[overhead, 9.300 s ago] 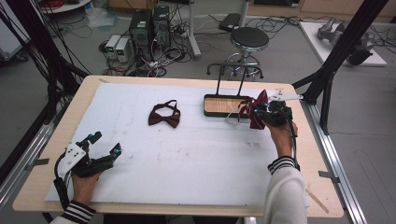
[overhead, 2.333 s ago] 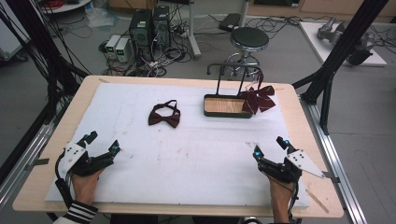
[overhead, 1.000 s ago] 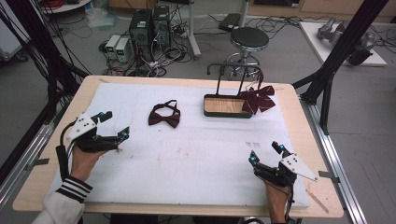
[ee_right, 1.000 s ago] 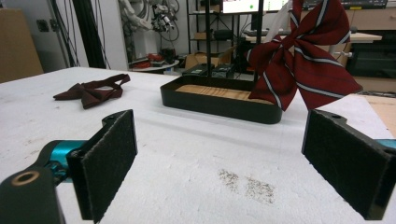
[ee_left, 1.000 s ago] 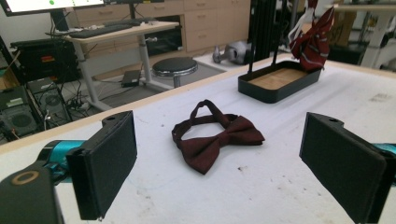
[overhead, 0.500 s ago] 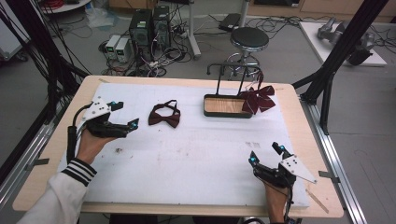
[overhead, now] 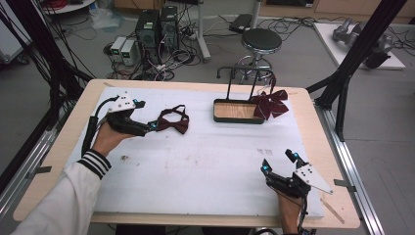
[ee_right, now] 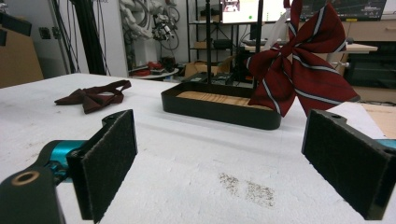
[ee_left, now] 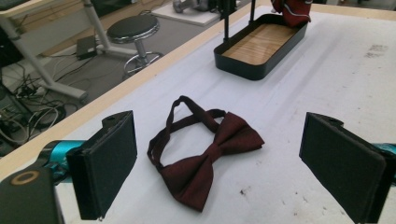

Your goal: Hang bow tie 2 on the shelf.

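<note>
A plain dark red bow tie (overhead: 173, 121) (ee_left: 205, 154) (ee_right: 92, 98) lies flat on the white foam board, its strap looped behind it. My left gripper (overhead: 153, 123) (ee_left: 219, 172) is open right at its left side, with the tie lying between and just beyond the two pads. A striped red bow tie (overhead: 269, 103) (ee_right: 299, 65) hangs from the black rack above the wooden tray (overhead: 237, 118) (ee_left: 252, 70) (ee_right: 219, 116). My right gripper (overhead: 278, 164) (ee_right: 224, 168) is open and holds nothing near the board's front right.
The white foam board (overhead: 205, 161) covers most of the wooden table. A small wooden stick (overhead: 334, 209) lies at the front right corner. Beyond the far edge stand a stool (overhead: 261, 41) and computer boxes with cables (overhead: 156, 29).
My left gripper has travelled from the front left of the board up and right to the plain bow tie. The right gripper, having let go of the striped tie, rests at the front right.
</note>
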Demonstrator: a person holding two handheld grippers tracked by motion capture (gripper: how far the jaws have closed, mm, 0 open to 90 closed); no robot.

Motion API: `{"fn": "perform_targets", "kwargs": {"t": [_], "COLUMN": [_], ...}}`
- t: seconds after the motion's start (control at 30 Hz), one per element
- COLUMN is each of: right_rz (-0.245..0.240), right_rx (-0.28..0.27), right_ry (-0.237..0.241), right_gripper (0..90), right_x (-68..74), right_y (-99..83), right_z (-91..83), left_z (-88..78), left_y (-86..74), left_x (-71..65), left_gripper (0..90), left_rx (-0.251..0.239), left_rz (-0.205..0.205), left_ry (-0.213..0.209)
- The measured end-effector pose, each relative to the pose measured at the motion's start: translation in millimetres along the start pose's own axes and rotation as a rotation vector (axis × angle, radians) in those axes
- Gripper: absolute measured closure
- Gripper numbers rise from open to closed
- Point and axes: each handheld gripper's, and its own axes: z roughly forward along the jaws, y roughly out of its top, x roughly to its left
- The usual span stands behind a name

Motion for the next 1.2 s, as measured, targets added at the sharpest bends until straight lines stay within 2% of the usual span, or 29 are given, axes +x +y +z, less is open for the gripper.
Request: {"fn": "perform_targets", "kwargs": {"t": [0.1, 0.17, 0.3, 0.43, 0.6, 0.87, 1.1, 1.2], "right_rz": [-0.008, -0.009, -0.012, -0.015, -0.018, -0.020, -0.017, -0.013], "right_rx": [-0.002, -0.002, -0.012, -0.014, -0.016, -0.024, -0.025, -0.024], "right_ry": [0.001, 0.000, 0.000, 0.001, -0.002, -0.004, -0.007, -0.010], "right_gripper": [9.4, 9.4, 9.4, 9.4, 9.4, 9.4, 9.4, 9.4], "right_x": [0.2, 0.6, 1.4, 1.8, 1.7, 1.5, 1.4, 1.6], "right_y": [-0.2, -0.3, -0.9, -1.1, -1.2, -1.5, -1.6, -1.7], "right_z": [0.0, -0.2, -1.4, -1.3, -1.4, -1.9, -2.1, -2.3], "left_z": [6.8, 11.4, 21.3, 31.6, 43.6, 61.9, 72.1, 76.3], "left_y": [3.4, 4.0, 5.2, 5.8, 4.9, 9.6, 5.7, 6.0], "left_x": [2.1, 4.2, 8.4, 11.4, 8.6, 14.0, 21.0, 24.7], "left_gripper": [11.5, 11.8, 11.8, 11.8, 11.8, 12.0, 13.0, 16.0], "left_rx": [0.035, 0.057, 0.149, 0.205, 0.221, 0.264, 0.306, 0.326], "left_rz": [0.017, 0.015, 0.068, 0.085, 0.132, 0.156, 0.155, 0.165], "left_ry": [-0.008, -0.029, -0.054, -0.076, -0.105, -0.107, -0.121, -0.145]}}
